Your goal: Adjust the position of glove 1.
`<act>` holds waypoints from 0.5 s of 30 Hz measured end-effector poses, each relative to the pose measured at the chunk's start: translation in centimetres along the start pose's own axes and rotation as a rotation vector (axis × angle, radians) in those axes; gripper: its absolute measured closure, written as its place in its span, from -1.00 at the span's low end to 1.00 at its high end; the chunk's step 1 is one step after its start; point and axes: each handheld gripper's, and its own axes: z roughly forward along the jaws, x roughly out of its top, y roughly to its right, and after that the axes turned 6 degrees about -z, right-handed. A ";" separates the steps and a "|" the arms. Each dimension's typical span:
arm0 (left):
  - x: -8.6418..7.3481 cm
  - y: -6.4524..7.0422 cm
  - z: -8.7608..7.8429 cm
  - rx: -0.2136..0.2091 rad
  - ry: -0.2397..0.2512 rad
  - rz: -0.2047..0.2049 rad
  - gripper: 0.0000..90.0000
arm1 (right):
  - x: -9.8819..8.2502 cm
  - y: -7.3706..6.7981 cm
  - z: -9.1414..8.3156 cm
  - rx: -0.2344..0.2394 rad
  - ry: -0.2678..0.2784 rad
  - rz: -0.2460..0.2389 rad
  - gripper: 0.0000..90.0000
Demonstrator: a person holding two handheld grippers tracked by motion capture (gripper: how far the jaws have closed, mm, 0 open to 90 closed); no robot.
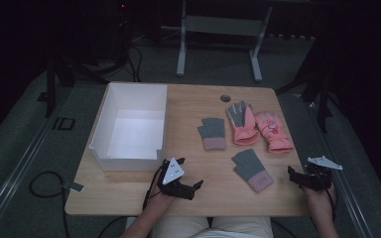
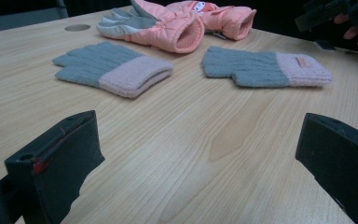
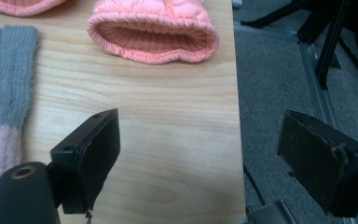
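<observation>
Two grey knit gloves with pink cuffs lie on the wooden table (image 1: 193, 104), one (image 1: 212, 133) mid-table and one (image 1: 252, 169) nearer me. Beyond them, two pink padded gloves (image 1: 243, 124) (image 1: 274, 131) lie side by side. My left gripper (image 1: 194, 184) rests low near the front edge, open and empty, facing the grey gloves (image 2: 112, 70) (image 2: 261, 67). My right gripper (image 1: 307, 174) is open and empty at the table's right edge. Its jaws straddle that edge below a pink glove's cuff (image 3: 154, 28). The nearer grey glove (image 3: 4, 79) lies to its left.
A white open box (image 1: 129, 126) stands on the left part of the table, beside my left gripper. A round grommet hole (image 1: 225, 98) sits at the far edge. Grey floor (image 3: 279, 84) drops off right of the table; cables and a metal frame (image 1: 218, 29) lie beyond.
</observation>
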 end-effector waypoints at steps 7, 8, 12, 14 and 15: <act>0.0 0.0 0.0 -0.002 0.001 -0.002 -1.00 | 1.2 -0.4 -0.6 0.032 -0.002 -0.005 -0.71; 0.0 0.0 0.0 -0.001 0.002 -0.002 -1.00 | 1.4 -0.5 -0.7 0.042 -0.003 -0.009 -0.71; 0.0 0.0 0.0 -0.002 0.002 -0.001 -1.00 | 2.5 -1.0 -1.2 0.064 -0.002 -0.042 -0.71; 0.0 0.0 0.0 -0.003 0.002 0.001 -1.00 | 2.9 -1.2 -1.4 0.073 0.000 -0.036 -0.69; 0.0 0.0 0.0 -0.003 0.003 0.001 -1.00 | 3.2 -1.2 -1.5 0.079 0.002 -0.033 -0.66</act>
